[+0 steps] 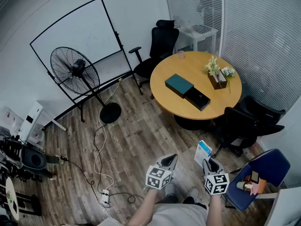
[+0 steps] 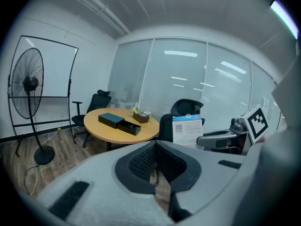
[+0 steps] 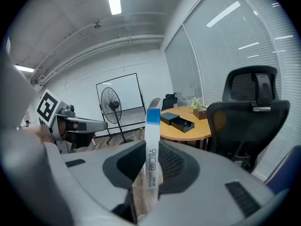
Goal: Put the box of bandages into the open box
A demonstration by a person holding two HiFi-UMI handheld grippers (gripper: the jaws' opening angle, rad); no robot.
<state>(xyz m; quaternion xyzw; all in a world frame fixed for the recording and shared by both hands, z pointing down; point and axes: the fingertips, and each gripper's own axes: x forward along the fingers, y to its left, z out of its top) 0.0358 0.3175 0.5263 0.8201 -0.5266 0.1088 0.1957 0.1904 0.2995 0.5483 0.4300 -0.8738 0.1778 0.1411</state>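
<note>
My right gripper (image 1: 208, 163) is shut on the box of bandages (image 1: 203, 152), a flat white box with a blue top, held upright. In the right gripper view, the box of bandages (image 3: 153, 121) stands edge-on between the pads of the right gripper (image 3: 151, 147). The open black box (image 1: 197, 99) lies on the round wooden table (image 1: 221, 102) far ahead, with its teal lid (image 1: 178, 85) beside it. My left gripper (image 1: 170, 162) hangs beside the right one, shut and empty. From the left gripper (image 2: 156, 144) I see the box of bandages (image 2: 187, 131) and the open box (image 2: 129, 126).
A planter with flowers (image 1: 217, 77) stands on the table. Black office chairs (image 1: 248, 121) ring the table, and a blue chair (image 1: 265, 171) is at my right. A floor fan (image 1: 77, 74), a whiteboard (image 1: 80, 36) and loose cables (image 1: 99, 159) occupy the left.
</note>
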